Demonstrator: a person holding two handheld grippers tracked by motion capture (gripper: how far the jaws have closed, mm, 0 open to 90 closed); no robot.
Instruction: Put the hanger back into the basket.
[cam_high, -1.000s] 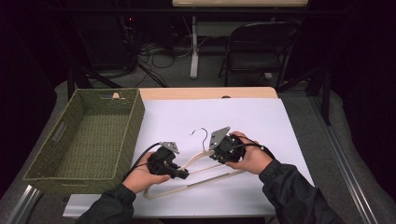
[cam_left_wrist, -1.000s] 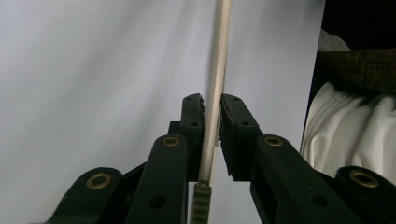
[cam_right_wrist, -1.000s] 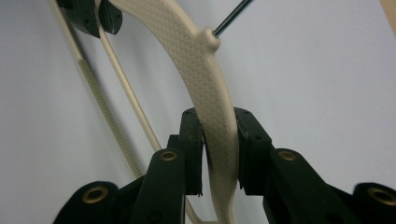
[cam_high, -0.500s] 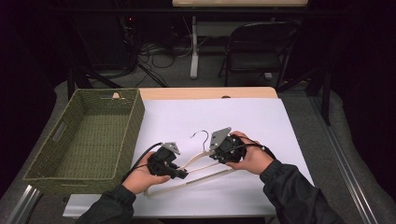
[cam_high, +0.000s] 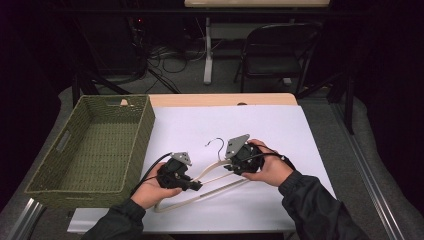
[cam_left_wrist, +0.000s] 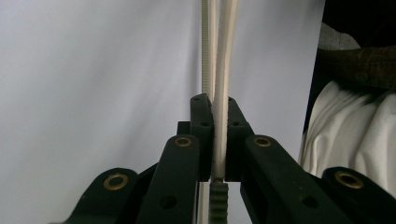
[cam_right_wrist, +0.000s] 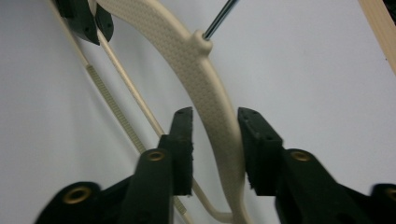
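Dark room, folding chair, floor cables

- No text, label, brand, number or sign can be read in any of the pictures.

Right gripper straddles the cream hanger arm just below its metal hook, jaws just opening, small gaps either side; left gripper pinches the hanger farther up.
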